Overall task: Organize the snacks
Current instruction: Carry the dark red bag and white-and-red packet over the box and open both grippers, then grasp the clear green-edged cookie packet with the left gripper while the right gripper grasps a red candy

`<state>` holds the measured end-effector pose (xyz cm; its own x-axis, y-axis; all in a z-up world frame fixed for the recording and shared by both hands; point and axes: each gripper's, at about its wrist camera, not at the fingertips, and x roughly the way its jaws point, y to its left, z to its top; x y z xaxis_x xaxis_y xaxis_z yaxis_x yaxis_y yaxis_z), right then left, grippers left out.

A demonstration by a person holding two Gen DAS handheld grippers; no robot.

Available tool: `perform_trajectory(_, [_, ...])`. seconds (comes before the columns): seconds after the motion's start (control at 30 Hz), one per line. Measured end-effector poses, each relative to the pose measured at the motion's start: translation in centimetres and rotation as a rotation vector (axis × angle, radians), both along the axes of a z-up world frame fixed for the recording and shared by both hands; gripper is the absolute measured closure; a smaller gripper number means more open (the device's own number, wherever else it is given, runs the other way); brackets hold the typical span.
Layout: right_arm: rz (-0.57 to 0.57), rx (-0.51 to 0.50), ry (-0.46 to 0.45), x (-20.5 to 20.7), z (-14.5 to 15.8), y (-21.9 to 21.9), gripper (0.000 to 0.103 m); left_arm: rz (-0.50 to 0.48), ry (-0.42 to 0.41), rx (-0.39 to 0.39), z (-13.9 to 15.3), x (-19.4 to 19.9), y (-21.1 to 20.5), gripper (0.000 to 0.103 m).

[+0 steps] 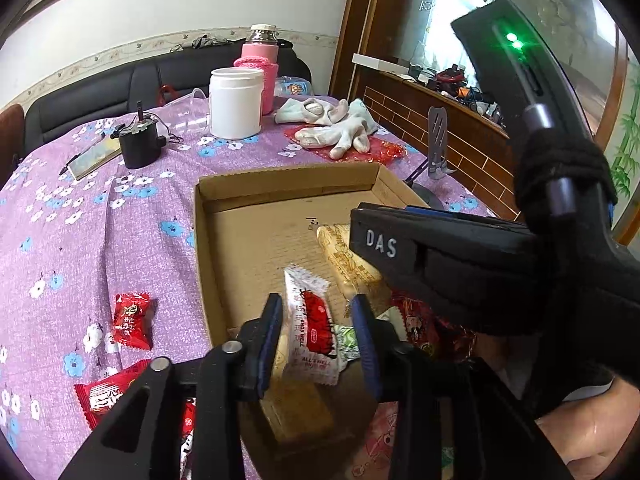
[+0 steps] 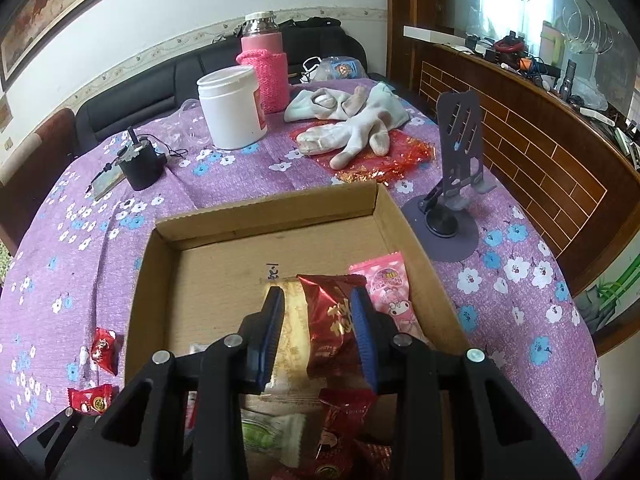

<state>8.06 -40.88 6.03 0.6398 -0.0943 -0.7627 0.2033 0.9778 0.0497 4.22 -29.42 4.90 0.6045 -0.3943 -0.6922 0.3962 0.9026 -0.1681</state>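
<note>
Since the left claw [image 1: 316, 320] stands parted around the white-and-red packet [image 1: 310, 326] over the cardboard box [image 1: 208, 280], it could topple crookedly. Right view: the right claw [image 2: 318, 320] pinching the dark-red packet [image 2: 330, 316] above the box may crush it.

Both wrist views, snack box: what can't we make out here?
- Cardboard box near end: cut off in both views by each camera's own jaws, so the snack count is unknown.
- Left gripper: whether its pads still press the white packet is unclear.
- Beige packet: largely hidden by the right gripper's body, left view.
- Red candies on the cloth: print too small.
</note>
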Motion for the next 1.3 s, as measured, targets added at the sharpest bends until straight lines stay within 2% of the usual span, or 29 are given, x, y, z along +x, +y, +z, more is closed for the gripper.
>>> perform_trajectory(0.9, [0.044,-0.022,-0.048,-0.6,1.0,1.4,0.070,0.020,-0.076,0.023,2.5,-2.6,2.9,0.062])
perform_trajectory(1.07, [0.048,-0.016,-0.051,-0.8,1.0,1.3,0.070,0.009,-0.069,-0.003,3.7,-3.5,6.0,0.061])
perform_trajectory(1.17, [0.045,-0.008,-0.055,-0.8,1.0,1.2,0.070,0.026,-0.061,-0.001,4.2,-4.1,9.5,0.061])
perform_trajectory(1.3, [0.070,0.020,-0.071,-1.1,1.4,1.4,0.070,0.035,-0.010,0.016,3.5,-4.8,13.4,0.061])
